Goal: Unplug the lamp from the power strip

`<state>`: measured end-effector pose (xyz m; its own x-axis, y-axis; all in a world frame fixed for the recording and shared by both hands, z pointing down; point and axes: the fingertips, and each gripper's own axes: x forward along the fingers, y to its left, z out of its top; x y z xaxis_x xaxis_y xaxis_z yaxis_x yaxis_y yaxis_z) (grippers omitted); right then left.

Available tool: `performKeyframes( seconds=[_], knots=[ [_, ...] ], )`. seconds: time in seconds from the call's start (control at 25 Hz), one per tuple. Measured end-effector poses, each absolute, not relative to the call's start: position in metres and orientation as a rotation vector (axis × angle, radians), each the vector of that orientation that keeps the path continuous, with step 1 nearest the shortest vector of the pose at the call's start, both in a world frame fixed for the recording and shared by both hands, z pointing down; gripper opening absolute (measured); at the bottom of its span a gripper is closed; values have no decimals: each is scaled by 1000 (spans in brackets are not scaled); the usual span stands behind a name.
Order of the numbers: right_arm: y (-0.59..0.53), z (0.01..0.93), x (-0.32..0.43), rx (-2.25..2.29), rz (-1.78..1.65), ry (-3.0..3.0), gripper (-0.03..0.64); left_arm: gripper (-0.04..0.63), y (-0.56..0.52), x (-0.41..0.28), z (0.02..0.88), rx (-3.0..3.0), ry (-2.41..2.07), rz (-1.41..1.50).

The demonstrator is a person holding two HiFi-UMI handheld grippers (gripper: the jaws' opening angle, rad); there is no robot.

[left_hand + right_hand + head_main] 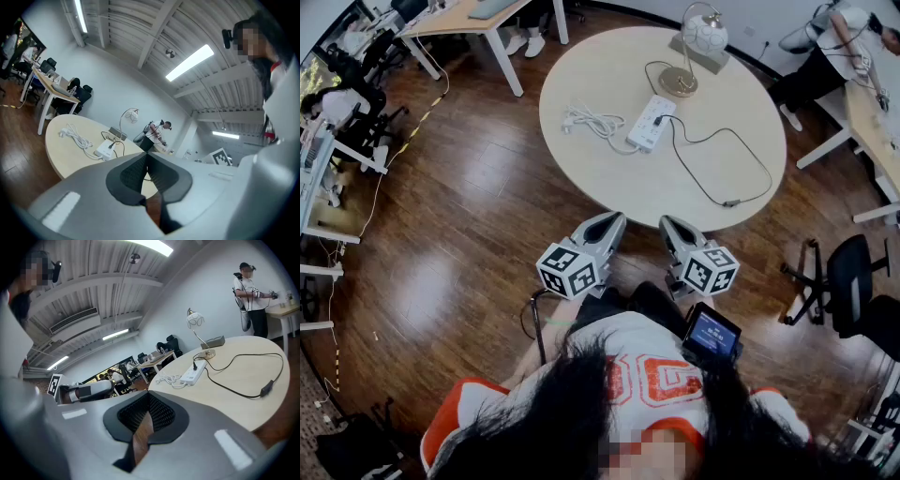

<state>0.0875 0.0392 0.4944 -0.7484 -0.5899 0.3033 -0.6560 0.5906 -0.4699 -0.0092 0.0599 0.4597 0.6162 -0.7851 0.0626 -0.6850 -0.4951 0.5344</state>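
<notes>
Hanging side by side at the near edge of the round table, both grippers are empty and clear of everything on it. The left gripper has its jaws together, the ribbed black pads meeting at the tips with nothing between them. The right gripper is the same, its jaws pressed together on nothing, with only wood floor showing through the slit below the tips.

The lamp stands at the far side of the table, at about one o'clock from the table's middle. It has a round brass-coloured base, a thin arched stem and a pale globe shade hanging from it. Just behind it lies a flat grey box.

The white power strip lies near the table's middle, its long side running from seven to one o'clock. A black plug sits in a socket toward its far end. From the plug a thin black cord runs out in a wide loop toward four o'clock, carrying a small inline switch near the table's edge, then back up to the lamp. At nine o'clock from the strip lies a loosely coiled white cable.
</notes>
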Motion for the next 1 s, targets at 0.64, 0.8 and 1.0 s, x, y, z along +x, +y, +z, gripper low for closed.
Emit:
performKeyframes(
  seconds=[0.64,0.8,1.0],
  knots=[
    [-41,499,98,971,868,-2690,2,0,-19,6,469,2287,-1205,-206],
    [-67,497,104,941,866,-2705,2,0,-44,13,472,2269,-1229,-185],
    [-94,505,113,923,868,-2700,2,0,-64,20,478,2243,-1265,-160]
  ],
)
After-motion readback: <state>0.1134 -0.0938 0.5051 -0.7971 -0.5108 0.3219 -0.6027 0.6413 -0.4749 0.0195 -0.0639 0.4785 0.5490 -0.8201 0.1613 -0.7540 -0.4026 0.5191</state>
